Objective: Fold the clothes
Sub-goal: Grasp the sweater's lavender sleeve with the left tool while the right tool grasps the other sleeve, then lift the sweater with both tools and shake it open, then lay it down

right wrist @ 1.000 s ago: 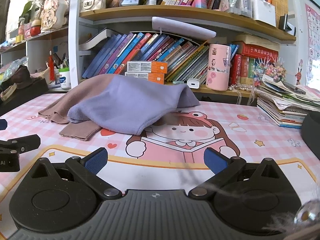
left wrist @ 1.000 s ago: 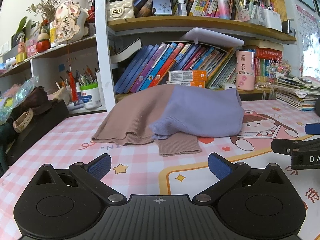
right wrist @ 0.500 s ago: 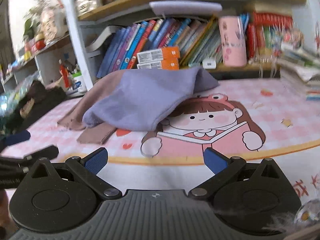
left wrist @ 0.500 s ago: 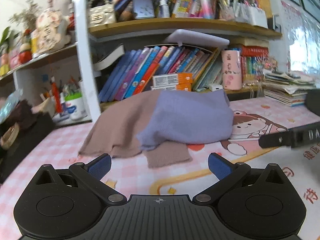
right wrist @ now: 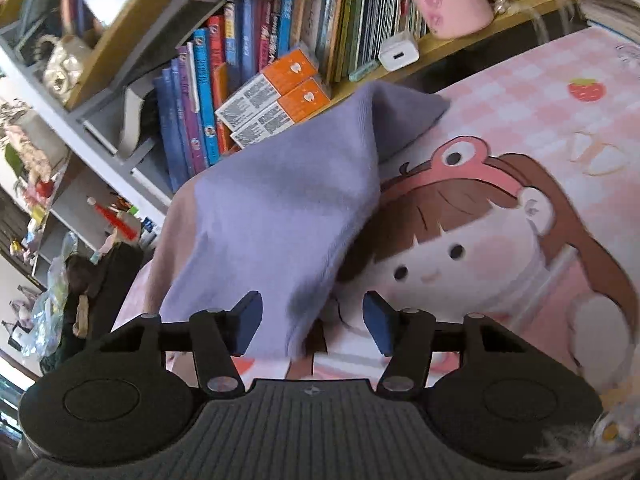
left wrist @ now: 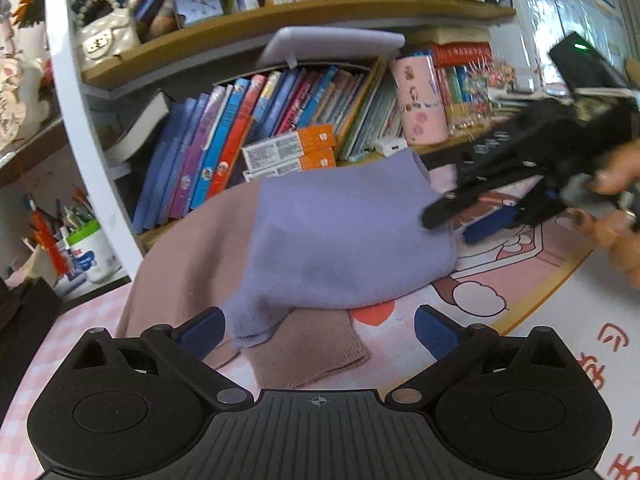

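Both grippers have closed in on the two-tone sweater (left wrist: 320,236), which lies heaped mid-frame on the pink cartoon mat (right wrist: 540,128), in front of the bookshelf (left wrist: 280,24). The right gripper (right wrist: 312,322) has rolled over and its jaws have just been narrowing to about half width, with the lilac hem hanging between the pads, not yet pinched. The left gripper (left wrist: 318,330) stays wide open, just short of the tan cuff (left wrist: 308,352). A first grab looks imminent.

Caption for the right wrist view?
Right gripper, jaws closing, straddles the lilac garment's edge on the cartoon mat.
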